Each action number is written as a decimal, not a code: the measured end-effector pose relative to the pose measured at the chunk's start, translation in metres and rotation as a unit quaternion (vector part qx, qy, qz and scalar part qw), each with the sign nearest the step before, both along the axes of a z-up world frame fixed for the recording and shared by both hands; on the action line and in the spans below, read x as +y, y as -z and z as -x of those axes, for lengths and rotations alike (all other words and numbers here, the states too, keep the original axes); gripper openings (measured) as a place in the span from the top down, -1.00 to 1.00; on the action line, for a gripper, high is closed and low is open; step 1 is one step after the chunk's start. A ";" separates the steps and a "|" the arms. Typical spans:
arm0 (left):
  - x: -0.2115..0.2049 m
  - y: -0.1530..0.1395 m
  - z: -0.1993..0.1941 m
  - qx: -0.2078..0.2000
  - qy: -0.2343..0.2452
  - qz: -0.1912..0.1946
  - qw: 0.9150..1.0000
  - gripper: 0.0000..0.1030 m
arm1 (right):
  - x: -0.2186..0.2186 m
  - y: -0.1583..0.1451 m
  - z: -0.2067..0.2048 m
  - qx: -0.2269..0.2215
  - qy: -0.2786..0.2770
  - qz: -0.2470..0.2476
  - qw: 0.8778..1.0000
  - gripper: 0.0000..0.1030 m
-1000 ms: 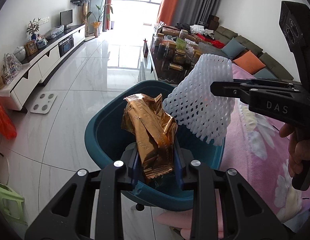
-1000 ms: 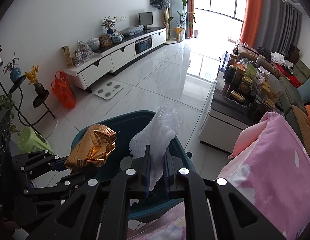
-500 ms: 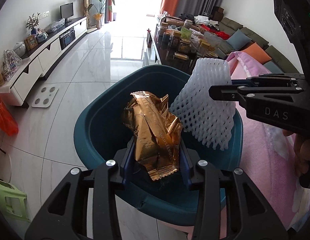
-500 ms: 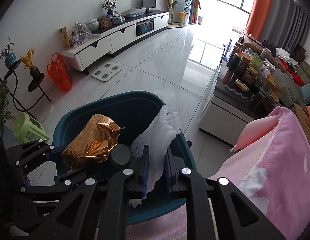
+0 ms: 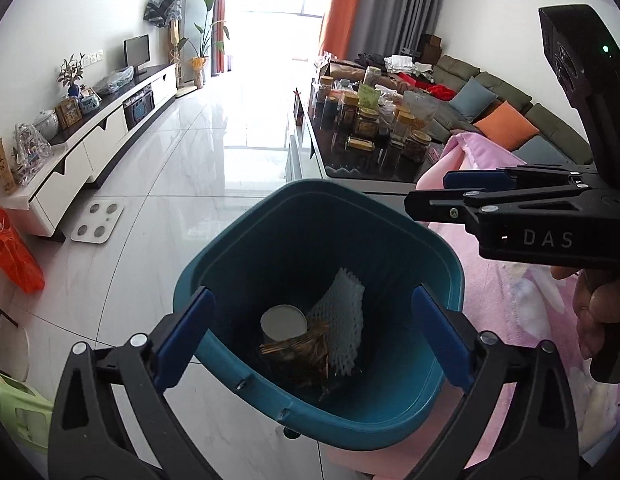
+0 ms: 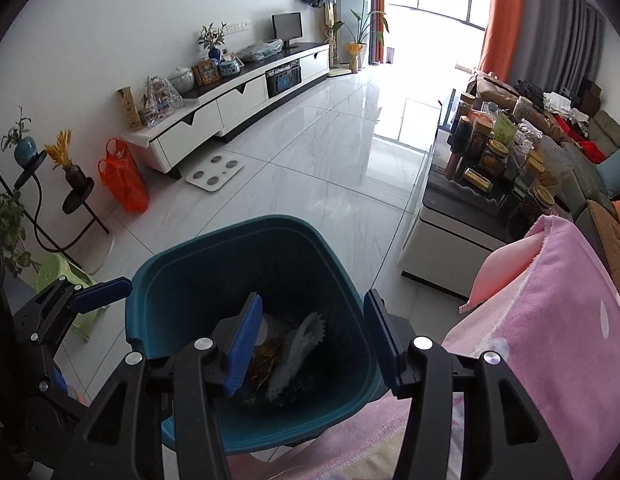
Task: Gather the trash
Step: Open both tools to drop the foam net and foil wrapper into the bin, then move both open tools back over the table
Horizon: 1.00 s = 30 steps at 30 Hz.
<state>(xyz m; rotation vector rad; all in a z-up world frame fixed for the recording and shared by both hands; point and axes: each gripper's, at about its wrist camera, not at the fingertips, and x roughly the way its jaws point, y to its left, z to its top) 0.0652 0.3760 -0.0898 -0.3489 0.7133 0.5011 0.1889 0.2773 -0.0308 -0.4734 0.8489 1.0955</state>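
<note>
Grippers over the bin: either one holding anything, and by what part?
Nothing held. Left gripper and right gripper jaws are opening, empty; gold wrapper and foam net lie in the teal bin.

the green stool [image 5: 18,412] at the lower left of the left wrist view is cut by the frame edge. the jars [image 6: 497,156] on the table at the right are too small to read. the gold wrapper [image 6: 266,354] in the bin [image 6: 178,280] is half hidden behind a blue finger pad [image 6: 242,344].

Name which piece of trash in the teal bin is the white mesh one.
The foam fruit net, leaning against the bin wall right of the round white cup; the gold wrapper below is shiny and crinkled.
</note>
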 end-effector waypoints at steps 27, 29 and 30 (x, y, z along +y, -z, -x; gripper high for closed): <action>-0.165 -0.148 0.072 -0.211 0.082 -0.104 0.968 -0.89 | -0.278 -0.093 0.087 -0.135 0.172 -0.231 0.948 -0.86; -0.191 -0.147 0.065 -0.210 0.116 -0.100 0.966 -0.89 | -0.305 -0.090 0.094 -0.152 0.203 -0.227 0.940 -0.86; -0.204 -0.146 0.061 -0.209 0.128 -0.099 0.965 -0.89 | -0.319 -0.088 0.097 -0.159 0.221 -0.224 0.936 -0.86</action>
